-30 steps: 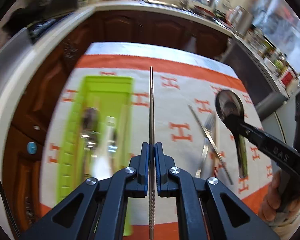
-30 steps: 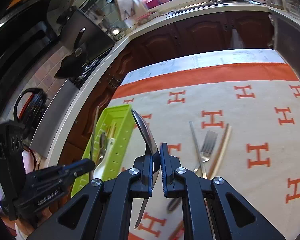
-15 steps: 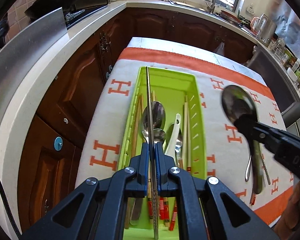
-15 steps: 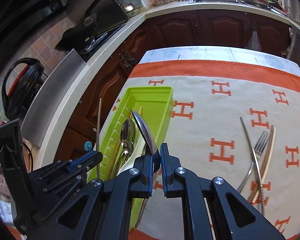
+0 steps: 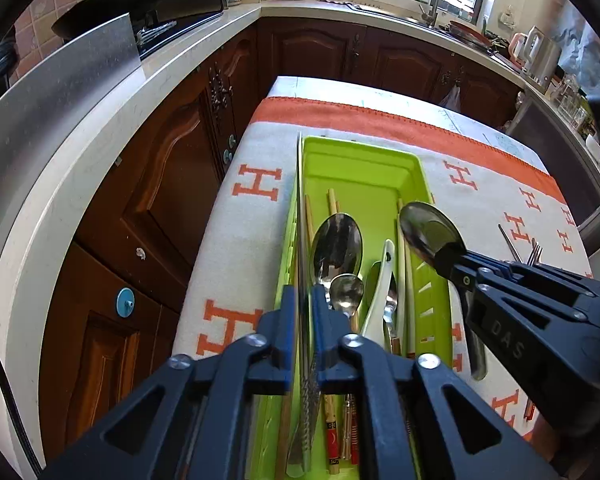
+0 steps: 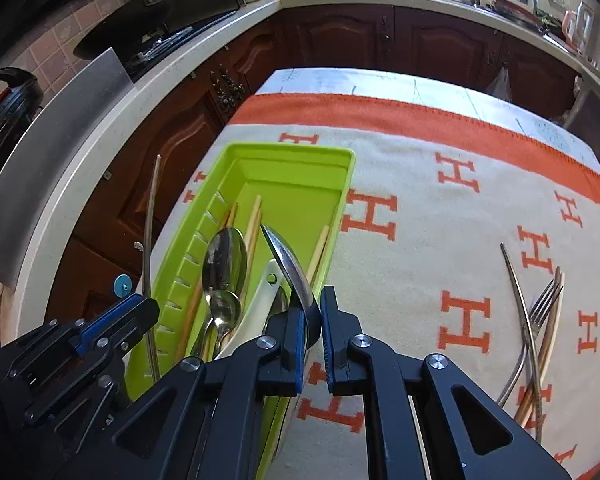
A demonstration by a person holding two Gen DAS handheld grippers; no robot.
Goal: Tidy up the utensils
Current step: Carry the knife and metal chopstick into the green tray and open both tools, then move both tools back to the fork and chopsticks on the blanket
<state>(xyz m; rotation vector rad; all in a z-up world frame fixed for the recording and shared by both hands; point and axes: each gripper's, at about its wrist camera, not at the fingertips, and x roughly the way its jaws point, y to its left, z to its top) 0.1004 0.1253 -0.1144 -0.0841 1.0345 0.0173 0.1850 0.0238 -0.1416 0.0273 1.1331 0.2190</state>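
Note:
A green utensil tray (image 5: 360, 148) (image 6: 292, 150) lies on the left of the orange-and-cream cloth and holds spoons, a white ceramic spoon (image 5: 380, 292) and wooden chopsticks. My left gripper (image 5: 304, 304) (image 6: 140, 312) hangs over the tray's left edge. Its jaws are opening, with a thin metal chopstick (image 5: 300, 208) (image 6: 150, 240) loose between them and a small gap at the pads. Over the tray's right side, my right gripper (image 6: 312, 320) (image 5: 460, 276) is shut on the handle of a metal spoon (image 6: 292, 272) (image 5: 428, 232), its bowl pointing forward.
A fork (image 6: 540, 308) (image 5: 534, 250) and other long utensils lie crossed on the cloth's right side. Dark wooden cabinets (image 5: 172, 184) and a pale countertop (image 5: 80, 184) run close along the table's left edge. A sink and window stand at the back.
Both grippers have swung left from the middle of the cloth to over the green tray, carrying the chopstick and the spoon. The left jaws have parted slightly around the chopstick.

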